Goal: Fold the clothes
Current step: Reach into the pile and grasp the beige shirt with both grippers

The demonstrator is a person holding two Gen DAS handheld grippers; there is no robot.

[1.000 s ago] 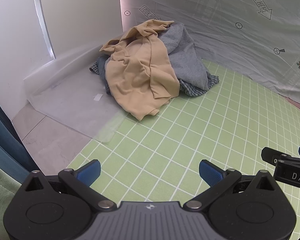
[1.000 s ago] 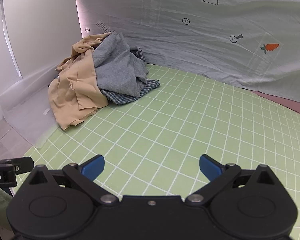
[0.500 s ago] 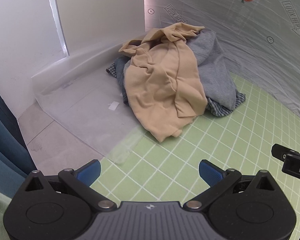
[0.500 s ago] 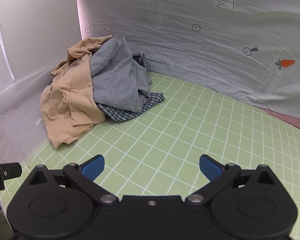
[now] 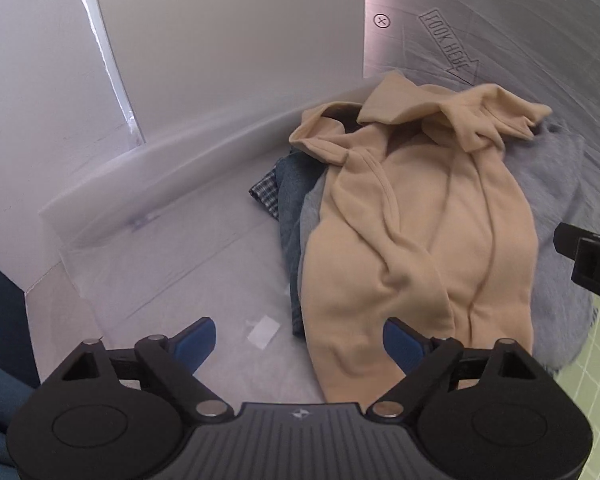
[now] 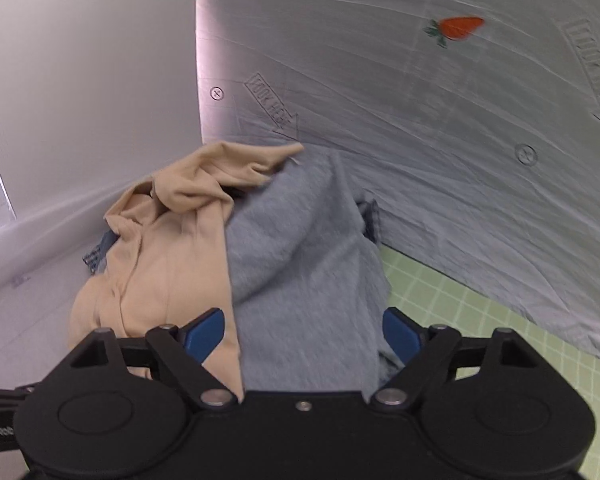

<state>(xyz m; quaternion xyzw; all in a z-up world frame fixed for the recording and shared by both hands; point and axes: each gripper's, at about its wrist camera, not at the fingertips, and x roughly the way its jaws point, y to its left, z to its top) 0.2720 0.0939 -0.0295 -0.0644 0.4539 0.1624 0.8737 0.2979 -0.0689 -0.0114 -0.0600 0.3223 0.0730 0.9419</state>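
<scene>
Soft, limp tan shirt [image 5: 412, 248] just ahead of closing, empty left gripper [image 5: 300, 340]; grey sweater [image 6: 300, 264] between closing, unclenched right gripper [image 6: 302, 332]; best pinched at hems.

i see a pale grey sheet [image 6: 440, 152] hung as a backdrop, printed with an orange carrot [image 6: 458, 28] and "look here" arrows [image 5: 450, 50]. a green grid mat [image 6: 452, 292] lies at its foot, beside clear plastic sheeting [image 5: 172, 264] running up a white wall [image 5: 220, 40].
</scene>
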